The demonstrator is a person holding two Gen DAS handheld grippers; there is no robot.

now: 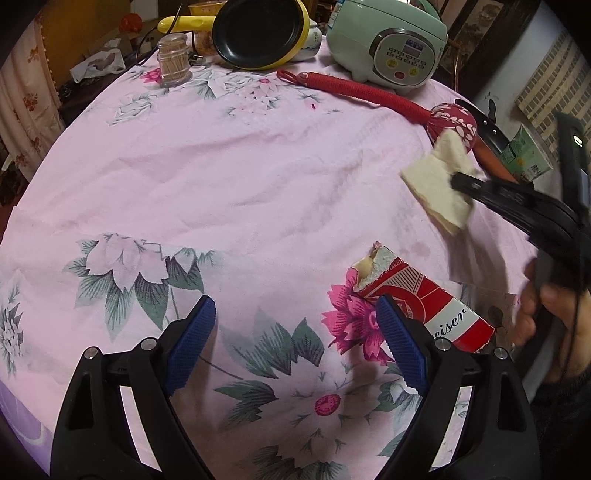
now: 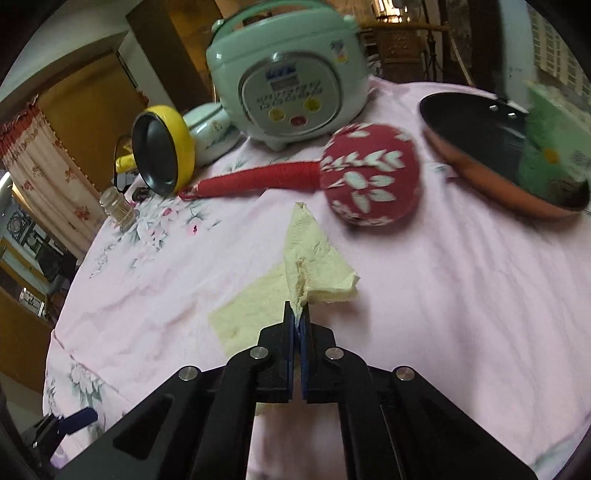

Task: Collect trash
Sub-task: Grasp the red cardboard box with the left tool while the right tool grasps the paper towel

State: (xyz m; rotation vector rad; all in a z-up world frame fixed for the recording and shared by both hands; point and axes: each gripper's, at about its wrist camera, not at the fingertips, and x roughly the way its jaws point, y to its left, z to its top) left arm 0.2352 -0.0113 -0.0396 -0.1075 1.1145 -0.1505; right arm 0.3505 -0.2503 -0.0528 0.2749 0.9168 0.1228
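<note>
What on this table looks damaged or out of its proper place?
The red carton beside the open left gripper has a torn, ragged top end. The yellow pan stands tipped on its side against a white pot. The right gripper is shut on a crumpled tissue.

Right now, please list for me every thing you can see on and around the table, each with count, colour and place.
paper napkin: 1, pale yellow, pinched in the right gripper, over the cloth
torn carton: 1, red and white, lying by the left gripper
tablecloth: 1, pink with flowers, covers the table
rice cooker: 1, pale green, far edge
massage hammer: 1, red, in front of the cooker
yellow pan: 1, yellow and black, tilted at the far side
orange pan: 1, orange and black, far right
toothpick jar: 1, clear, far left
left gripper: 1, black with blue pads, open
right gripper: 1, black, shut on the napkin
</note>
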